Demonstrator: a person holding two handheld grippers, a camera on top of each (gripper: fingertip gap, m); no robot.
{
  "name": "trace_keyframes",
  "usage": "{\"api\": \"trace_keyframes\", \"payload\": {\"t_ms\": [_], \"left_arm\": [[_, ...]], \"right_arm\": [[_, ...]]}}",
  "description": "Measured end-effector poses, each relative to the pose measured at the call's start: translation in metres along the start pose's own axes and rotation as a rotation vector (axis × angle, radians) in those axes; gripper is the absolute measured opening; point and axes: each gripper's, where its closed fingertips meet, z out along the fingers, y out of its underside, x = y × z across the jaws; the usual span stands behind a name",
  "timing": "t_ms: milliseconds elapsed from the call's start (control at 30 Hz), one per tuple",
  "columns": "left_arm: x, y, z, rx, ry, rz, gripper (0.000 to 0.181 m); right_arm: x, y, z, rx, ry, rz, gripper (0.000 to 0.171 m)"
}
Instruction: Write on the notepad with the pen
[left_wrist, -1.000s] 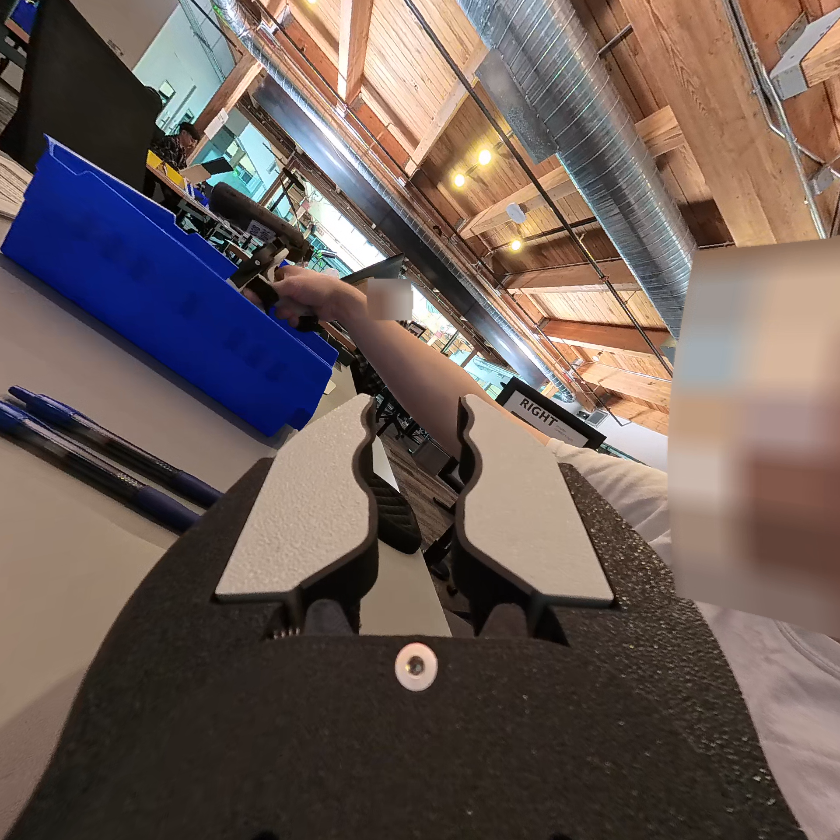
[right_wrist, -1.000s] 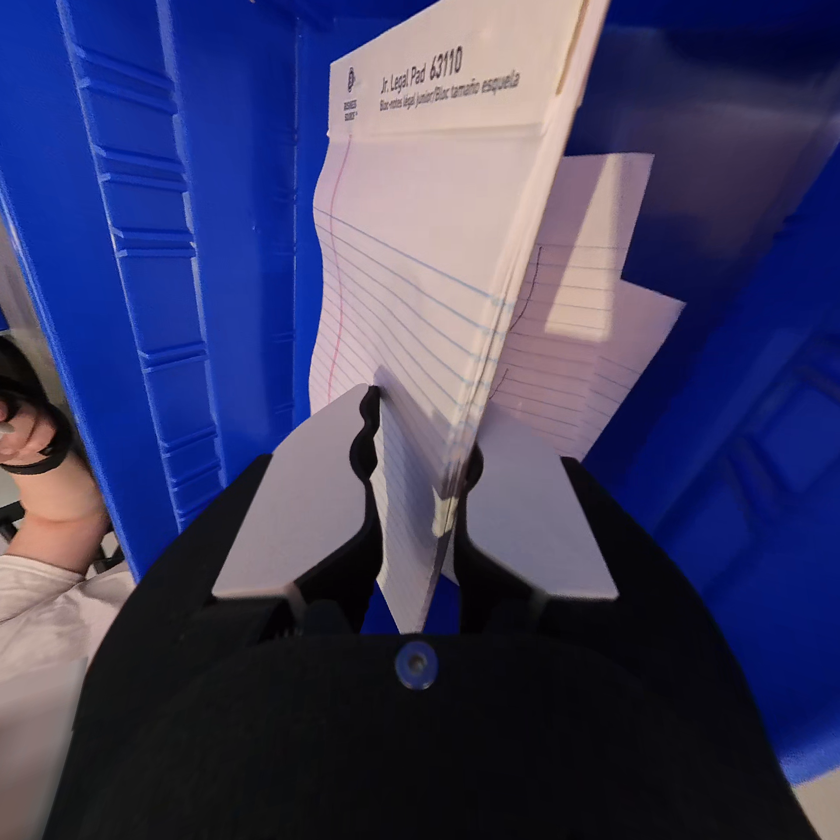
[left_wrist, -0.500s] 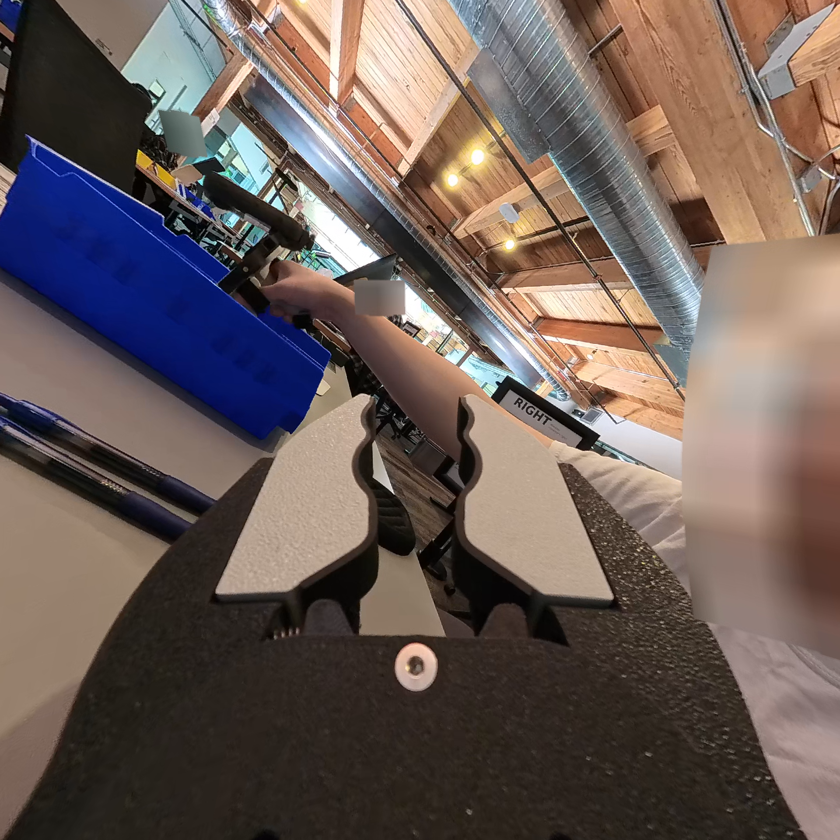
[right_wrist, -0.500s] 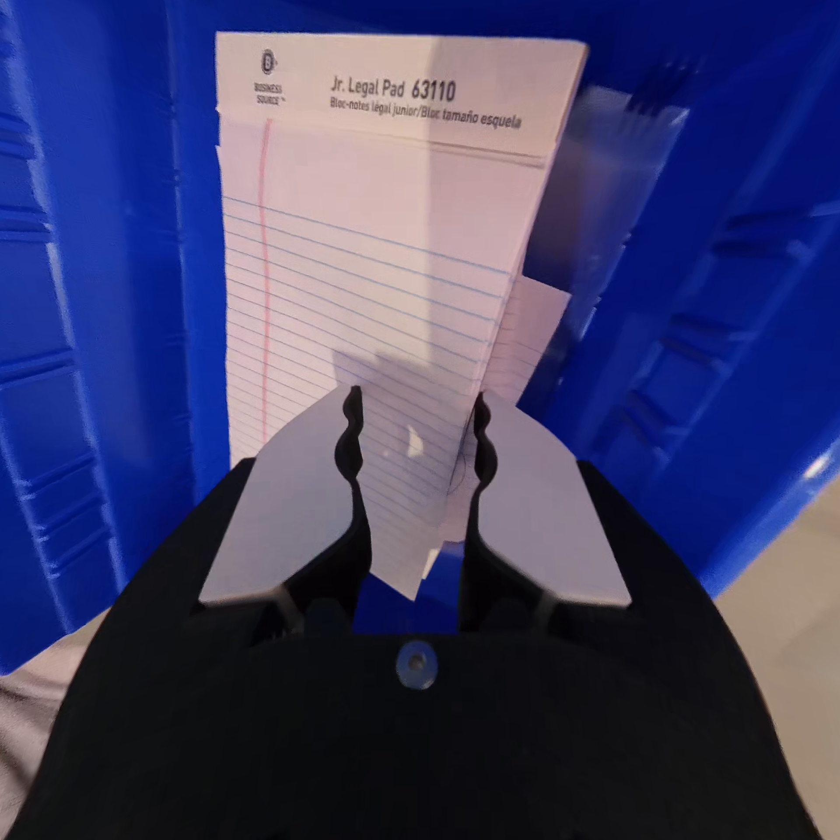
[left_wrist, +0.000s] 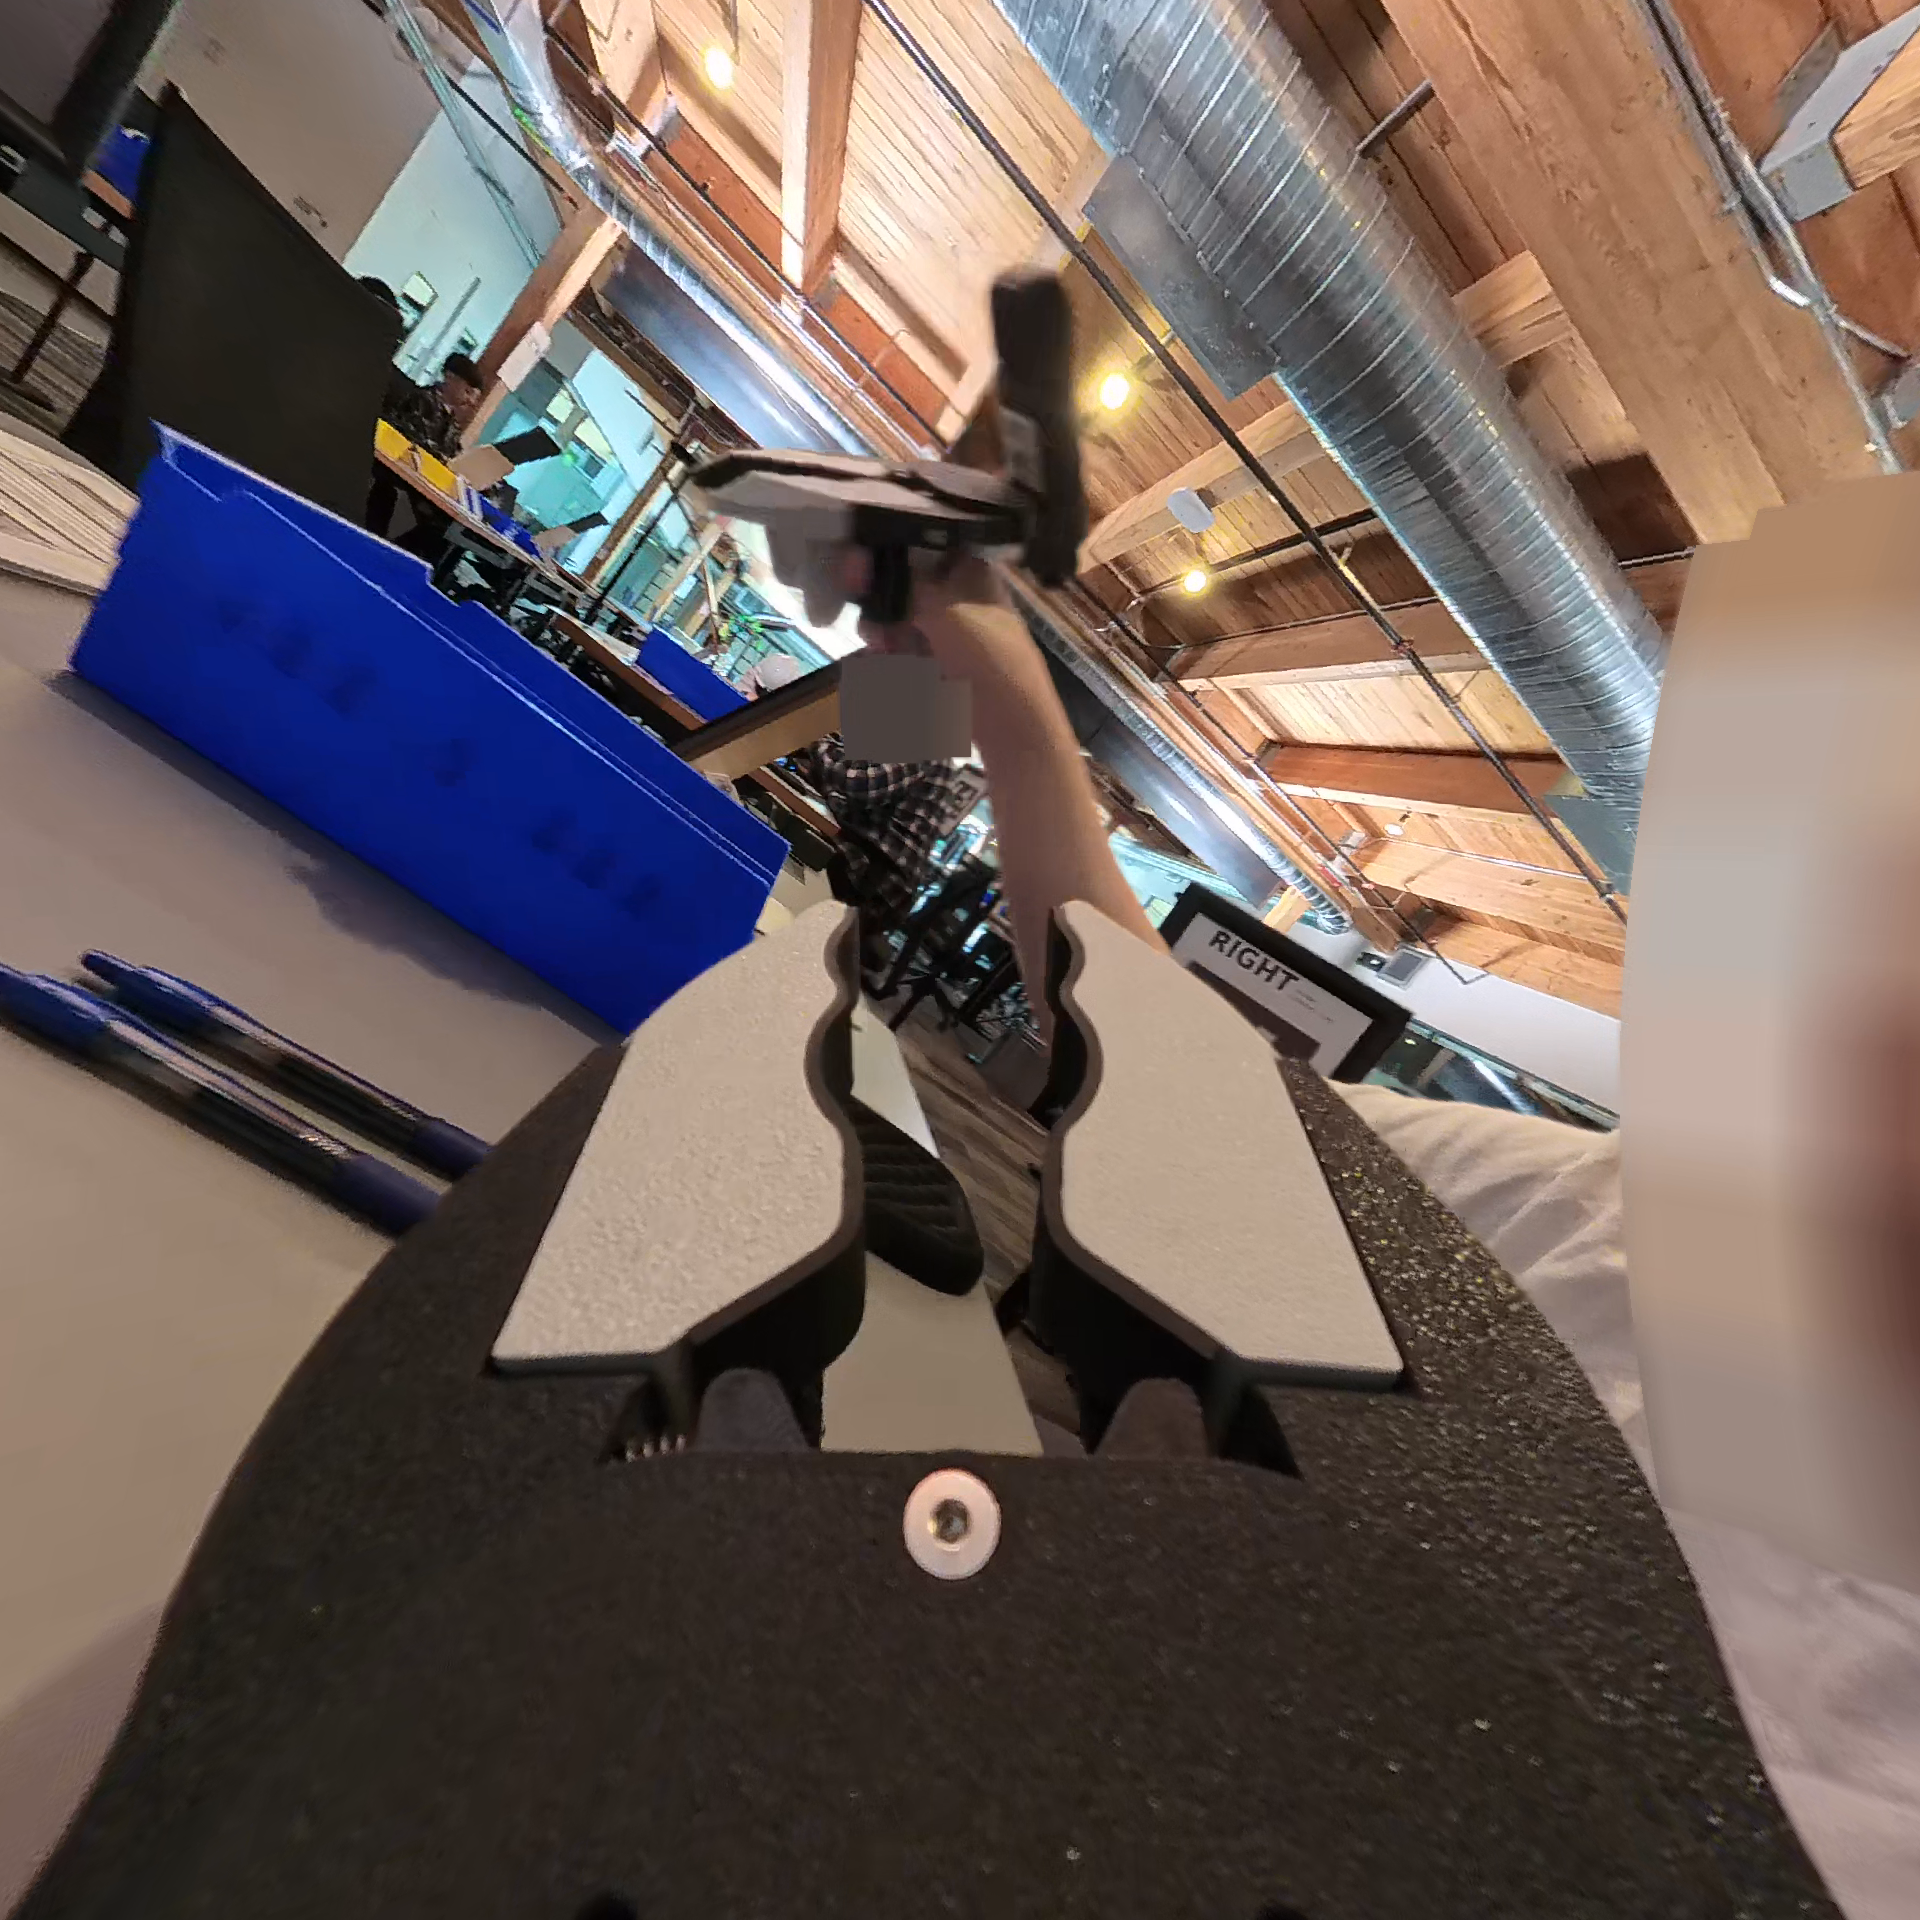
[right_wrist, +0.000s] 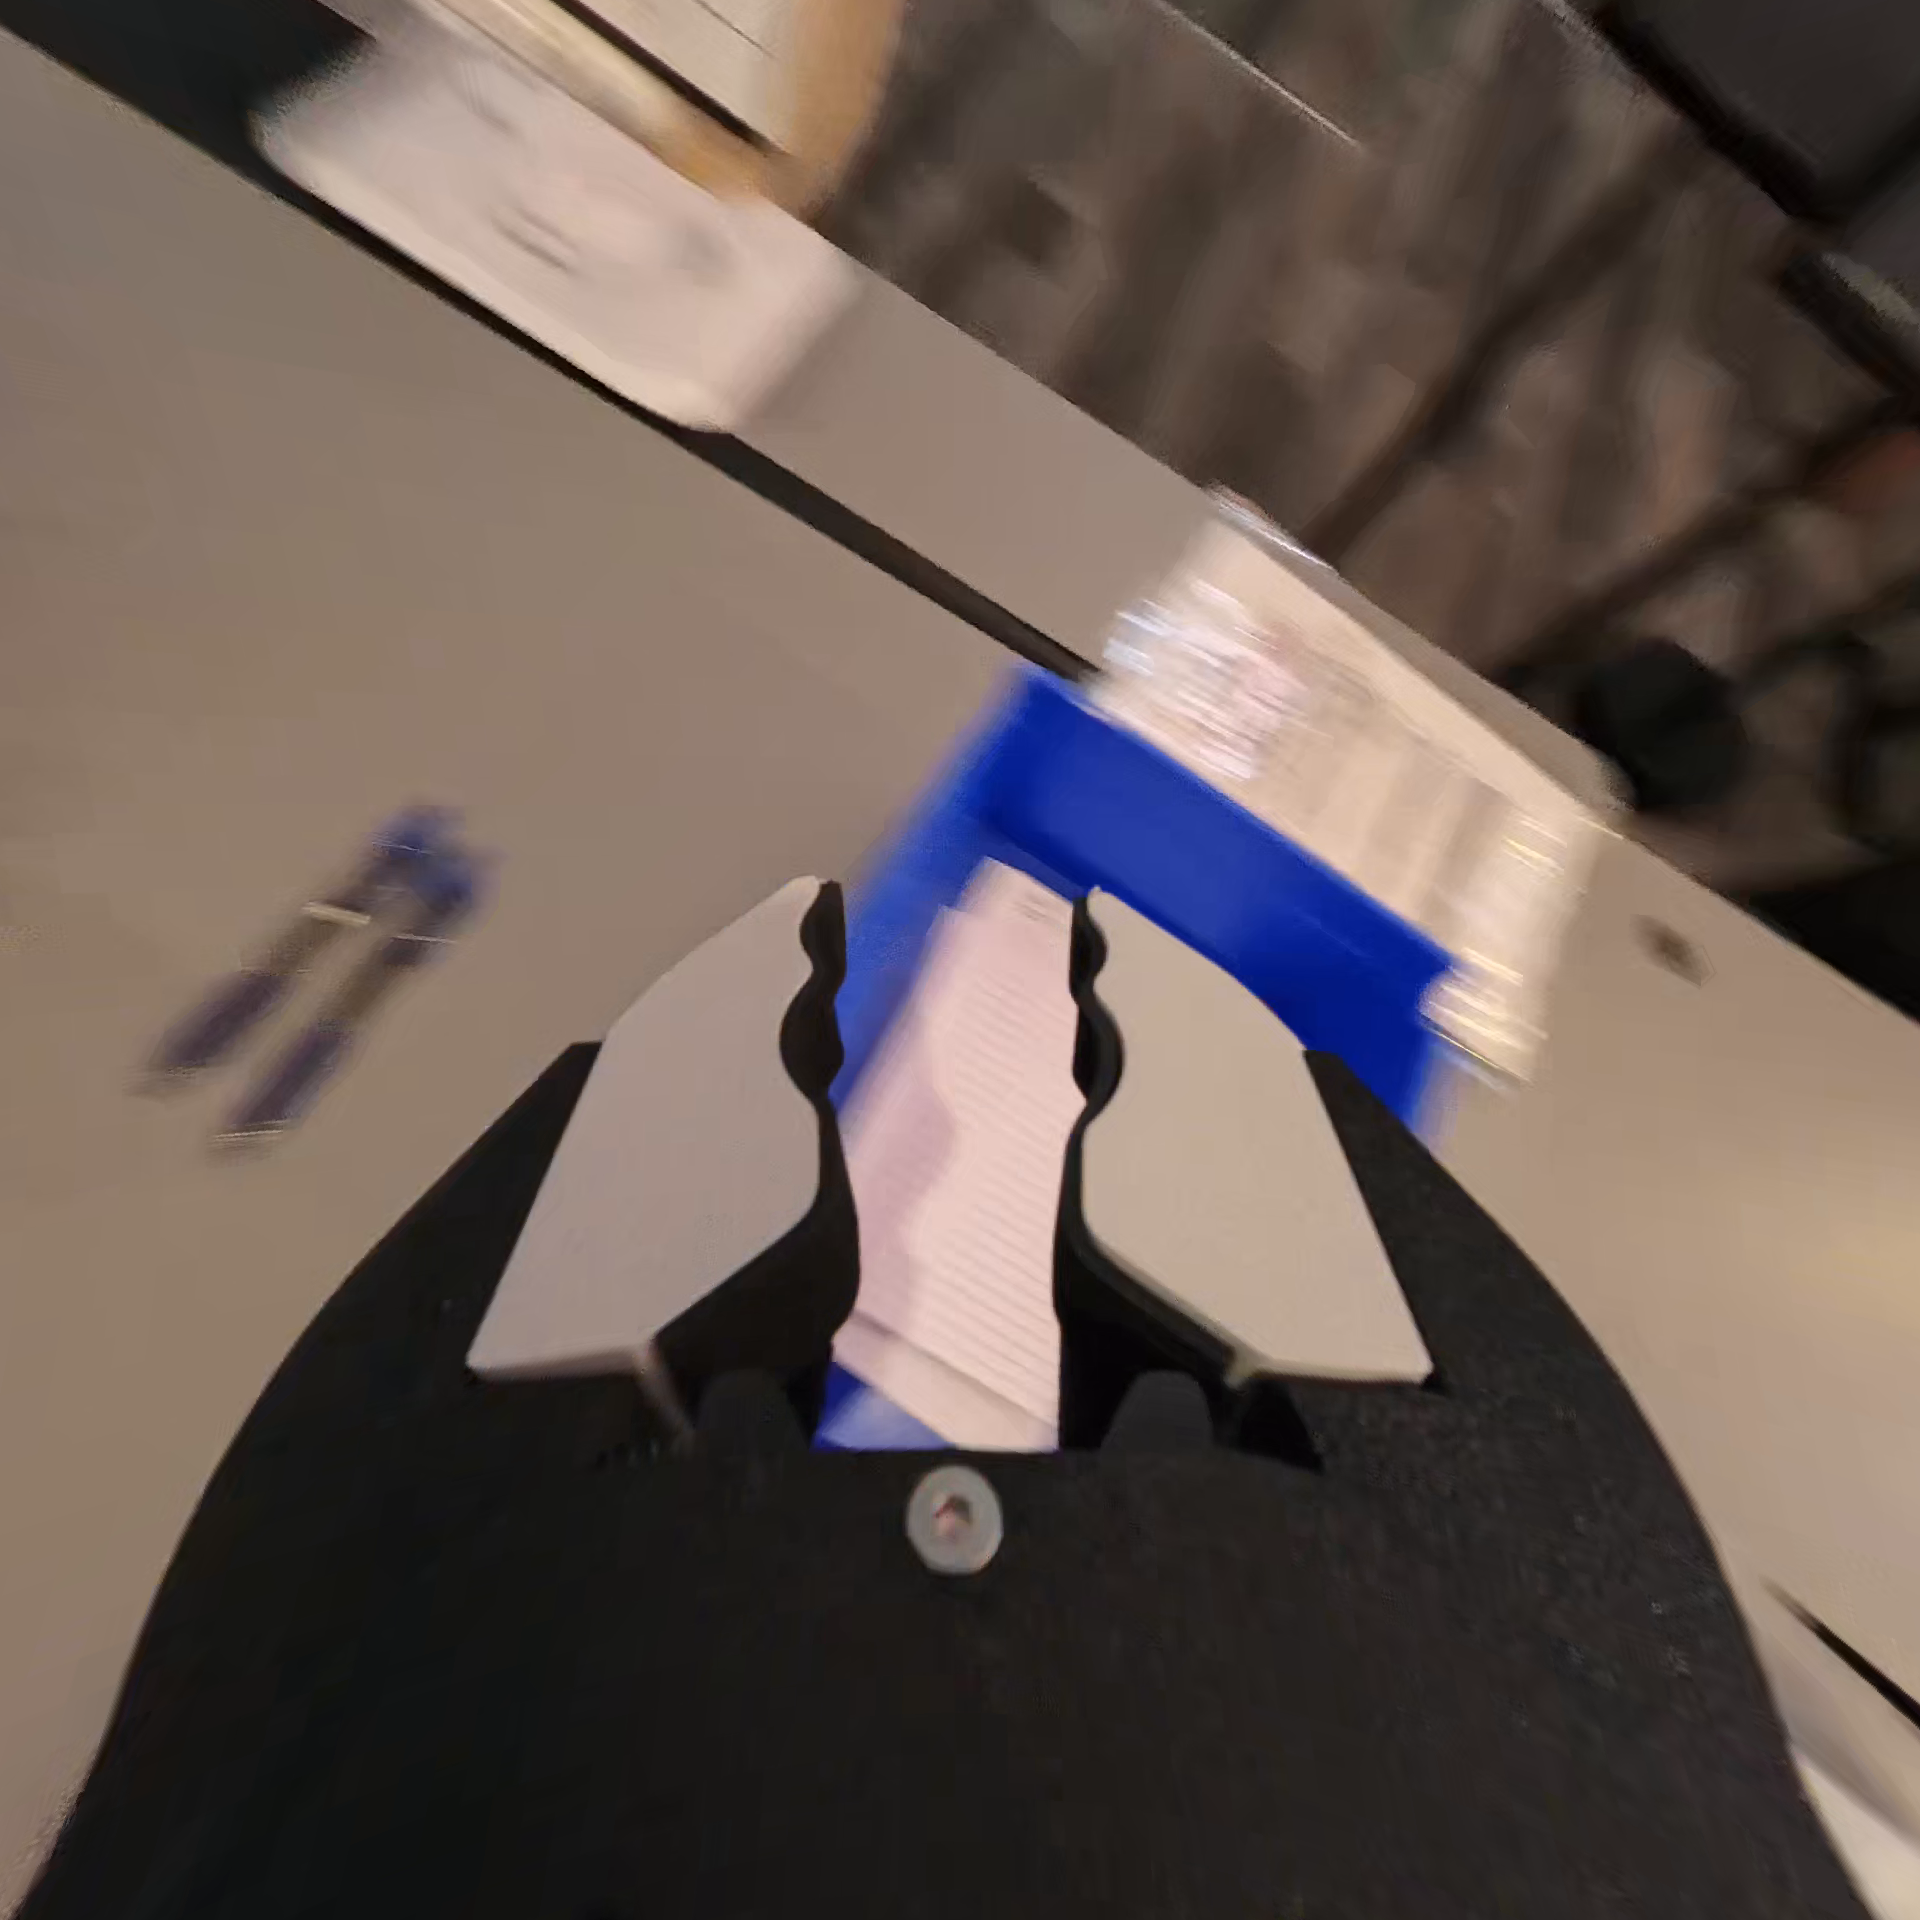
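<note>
The white lined notepad (right_wrist: 966, 1143) lies inside the blue bin (right_wrist: 1195, 831), seen from above between my right gripper's fingers. My right gripper (right_wrist: 951, 914) is open and empty, held high over the bin; the view is motion-blurred. It also shows raised in the air in the left wrist view (left_wrist: 790, 494). Two blue pens (left_wrist: 260, 1070) lie side by side on the grey table left of the bin (left_wrist: 416, 748); they also show in the right wrist view (right_wrist: 312, 977). My left gripper (left_wrist: 951, 935) is open and empty, low at the table's near edge, tilted upward.
A white box (right_wrist: 540, 229) sits at the table's far edge and a shiny packet (right_wrist: 1299, 707) lies just beyond the bin. A black panel (left_wrist: 239, 312) stands behind the bin. The person's arm (left_wrist: 1029, 790) reaches up across the left wrist view. Spacing between my two grippers at the tips: around 30 centimetres.
My right gripper let go of the notepad, which stayed in the bin, then rose fast up and out of the bin. My left gripper barely moved.
</note>
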Motion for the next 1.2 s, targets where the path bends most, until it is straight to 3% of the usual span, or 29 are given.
{"api": "trace_keyframes", "payload": {"t_ms": [67,133,200,367,767,1033,1200], "left_arm": [[-0.005,-0.002,-0.003,0.005,-0.036,0.026,0.034],[-0.009,-0.005,-0.006,0.013,-0.063,0.042,0.034],[-0.013,-0.008,-0.009,0.021,-0.087,0.053,0.034],[-0.012,-0.012,-0.013,0.046,-0.071,0.023,0.034],[-0.003,-0.010,-0.008,0.032,-0.034,0.016,0.034],[0.001,-0.010,-0.008,0.027,-0.021,0.020,0.034],[0.001,-0.010,-0.006,0.025,-0.018,0.023,0.034]], "right_arm": [[-0.070,-0.008,-0.003,0.038,-0.240,0.026,0.033],[-0.116,0.001,0.009,-0.016,-0.333,0.019,0.026],[-0.148,0.016,0.033,-0.081,-0.382,0.020,0.017],[-0.194,0.078,0.093,-0.368,-0.417,0.028,0.020],[-0.213,0.107,0.130,-0.583,-0.352,-0.001,0.032],[-0.210,0.111,0.132,-0.601,-0.325,-0.049,0.022],[-0.213,0.111,0.128,-0.547,-0.402,-0.017,0.015]]}}
